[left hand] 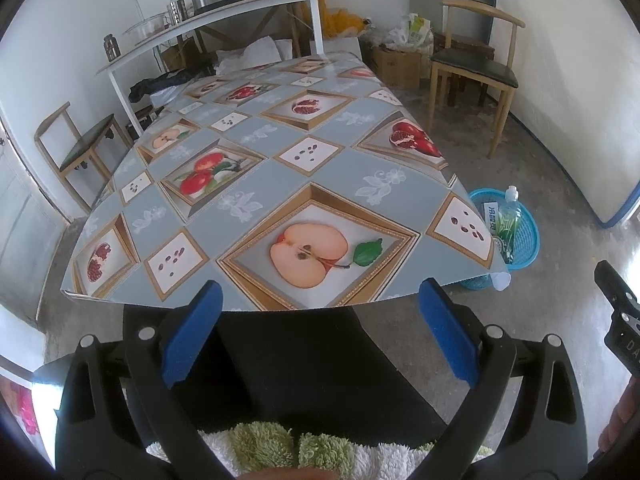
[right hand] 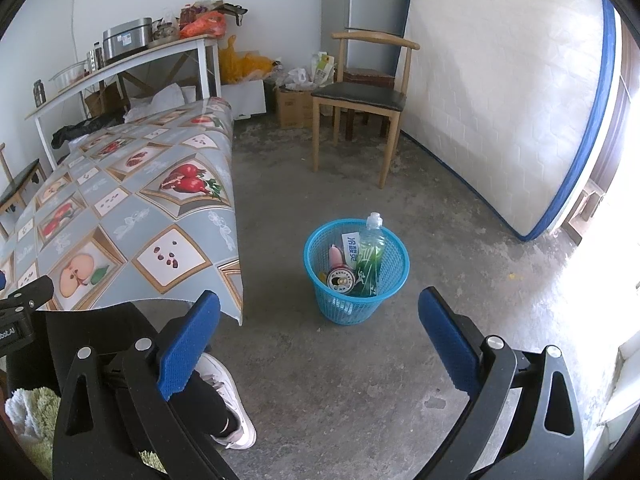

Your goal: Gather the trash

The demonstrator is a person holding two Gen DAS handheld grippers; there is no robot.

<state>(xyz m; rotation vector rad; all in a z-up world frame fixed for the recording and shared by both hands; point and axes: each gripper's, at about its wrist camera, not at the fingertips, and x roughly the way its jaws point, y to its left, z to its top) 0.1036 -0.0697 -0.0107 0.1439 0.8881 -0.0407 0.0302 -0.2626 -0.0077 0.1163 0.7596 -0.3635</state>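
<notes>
Trash sits in the blue basket [right hand: 356, 276] on the floor beside the table [right hand: 120, 208]: bottle [right hand: 370, 256], can [right hand: 340, 279], carton [right hand: 351, 246]. All likely light; the bottle's neck offers easiest hold. Left gripper [left hand: 320, 328] and right gripper [right hand: 320, 340] gape empty.

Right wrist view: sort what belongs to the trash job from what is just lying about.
Job:
blue basket
green bottle
can
white packet

Lying about:
wooden chair
mattress
cardboard box
rice cooker
</notes>
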